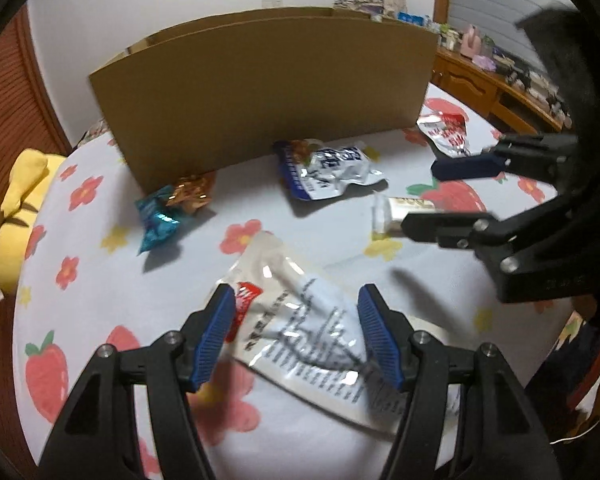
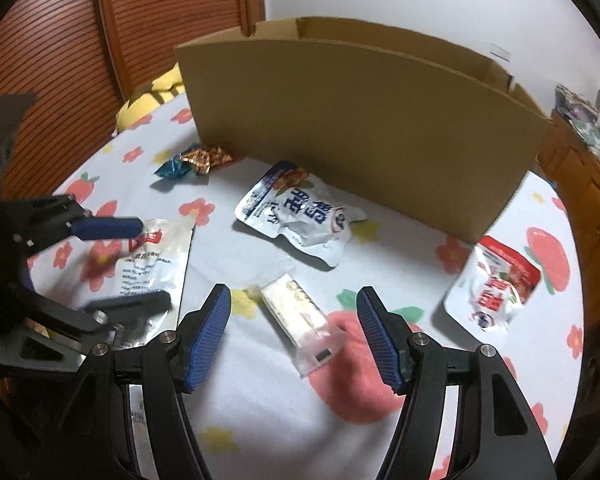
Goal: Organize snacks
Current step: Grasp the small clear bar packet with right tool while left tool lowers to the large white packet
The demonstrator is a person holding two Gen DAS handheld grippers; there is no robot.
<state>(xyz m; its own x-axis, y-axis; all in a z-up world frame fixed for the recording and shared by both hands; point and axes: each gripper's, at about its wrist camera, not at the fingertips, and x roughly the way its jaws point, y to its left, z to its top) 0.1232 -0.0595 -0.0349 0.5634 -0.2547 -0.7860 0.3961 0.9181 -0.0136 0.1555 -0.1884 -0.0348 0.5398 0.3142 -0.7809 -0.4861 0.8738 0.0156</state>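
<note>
On the cloth (image 2: 260,420), six snacks, one box (image 2: 360,128) (both tongs (image 1: 296,332) (image 2: 294,332) apart).

I am working in a home, most likely a bedroom: I am leaning over a bed sheet (image 1: 100,264) printed with strawberries and flowers, a yellow plush toy (image 1: 16,216) is lying at its left edge, slatted wooden doors (image 2: 100,40) are standing behind, and a wooden dresser (image 1: 496,88) crowded with small household items is sitting past the right edge.
</note>
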